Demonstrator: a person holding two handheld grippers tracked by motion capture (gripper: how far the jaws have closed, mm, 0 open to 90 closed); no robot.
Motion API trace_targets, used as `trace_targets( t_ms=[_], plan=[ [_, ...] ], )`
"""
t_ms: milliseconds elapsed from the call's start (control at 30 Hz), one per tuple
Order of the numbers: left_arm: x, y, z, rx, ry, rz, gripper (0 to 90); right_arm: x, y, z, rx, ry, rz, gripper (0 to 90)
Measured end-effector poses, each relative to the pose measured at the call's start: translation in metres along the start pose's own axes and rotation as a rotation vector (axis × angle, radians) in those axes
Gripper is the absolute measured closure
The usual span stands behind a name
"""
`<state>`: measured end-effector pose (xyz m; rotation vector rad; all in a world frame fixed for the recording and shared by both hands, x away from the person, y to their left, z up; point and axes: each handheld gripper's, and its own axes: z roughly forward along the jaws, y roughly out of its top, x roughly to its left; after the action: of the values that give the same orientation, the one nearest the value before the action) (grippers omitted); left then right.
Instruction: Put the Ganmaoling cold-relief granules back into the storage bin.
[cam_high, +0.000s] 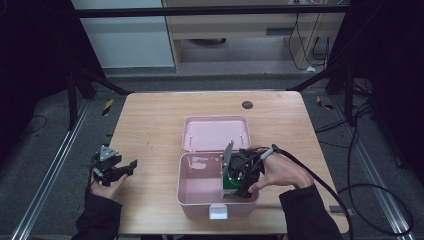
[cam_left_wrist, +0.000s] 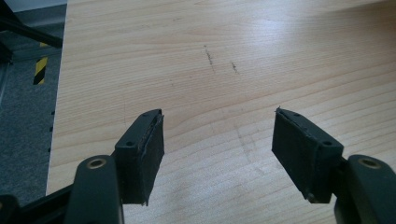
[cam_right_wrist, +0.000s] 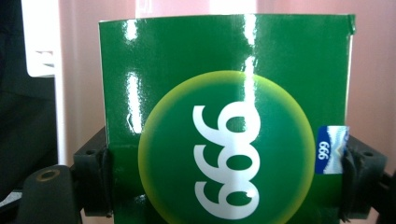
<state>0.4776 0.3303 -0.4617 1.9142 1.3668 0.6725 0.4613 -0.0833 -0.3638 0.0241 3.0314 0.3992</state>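
High view first, and we see the right tool (cam_high: 243, 186) down inside the open pink box (cam_high: 192, 187), which sits in the middle of the wooden counter (cam_high: 150, 125) with its lid (cam_high: 216, 133) flung back flat behind it. A white latch (cam_high: 219, 212) hangs on the box's near wall. The person's right hand (cam_high: 280, 172) wraps the tool from the right, a black cable (cam_high: 325, 185) trailing off toward the counter's edge.

Over in the right gripper view we get the close-up: the tool is clenched on a glossy green carton (cam_right_wrist: 224, 93), one jaw pressing each side of it. The carton carries a big yellow-rimmed green circle with white "999" digits, reading on their side from this camera, and a small blue label (cam_right_wrist: 330, 149) on its right edge. Pink wall of the box shows behind the carton, so we place it within the box, on the right-hand side as the high view has it; whether it rests on the floor of the box we cannot tell.

Away at the left, the left tool (cam_high: 117, 167) rests in the person's left hand (cam_high: 107, 187) near the counter's left edge, well apart from the box. The left gripper view shows its jaws spread wide over bare wood, released, nothing between them.
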Motion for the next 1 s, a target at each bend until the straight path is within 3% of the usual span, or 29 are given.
trace_targets(
  t_ms=[633, 833, 1000],
  plan=[
    [0.000, 0.000, -0.001, -0.001, 0.001, 0.000, 33.6, -0.003, -0.005, 0.025, 0.011, 0.036, 0.014, 15.4],
    [0.001, 0.000, -0.001, -0.004, 0.002, -0.004, 33.6, -0.004, -0.005, 0.034, 0.073, 0.051, 0.013, 14.1],
    [0.001, 0.000, -0.001, -0.002, 0.000, 0.000, 33.6, -0.007, -0.009, 0.037, 0.053, 0.056, 0.034, 11.9]
  ],
)
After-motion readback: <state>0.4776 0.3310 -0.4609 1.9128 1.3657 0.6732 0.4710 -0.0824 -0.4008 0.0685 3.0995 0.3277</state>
